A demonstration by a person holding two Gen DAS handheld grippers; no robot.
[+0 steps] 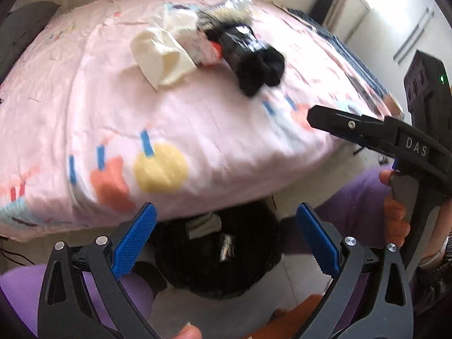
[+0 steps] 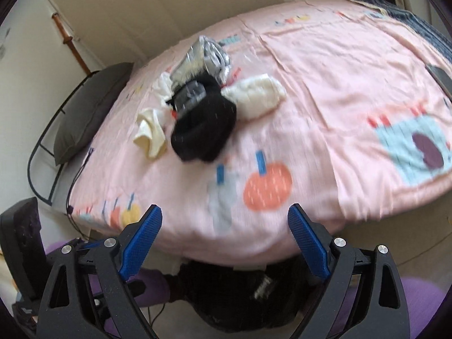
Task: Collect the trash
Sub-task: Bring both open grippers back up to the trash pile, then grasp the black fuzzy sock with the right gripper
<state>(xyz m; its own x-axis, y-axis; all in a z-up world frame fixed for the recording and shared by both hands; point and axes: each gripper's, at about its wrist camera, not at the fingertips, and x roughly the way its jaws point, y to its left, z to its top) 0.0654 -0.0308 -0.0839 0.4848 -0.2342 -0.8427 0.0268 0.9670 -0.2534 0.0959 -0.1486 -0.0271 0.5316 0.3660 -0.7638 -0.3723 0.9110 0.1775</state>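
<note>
A heap of trash lies on the pink bed sheet: a black crumpled wrapper, cream tissue and a silver foil wrapper. The right wrist view shows the same heap: black wrapper, cream tissue, white tissue, silver wrapper. A black bin bag sits on the floor below the bed edge, holding some scraps; it also shows in the right wrist view. My left gripper is open and empty above the bag. My right gripper is open and empty, also seen at the right of the left wrist view.
A dark pillow lies at the bed's left side by a metal frame. A dark blue blanket lies at the far right of the bed. The person's purple-clad legs flank the bag.
</note>
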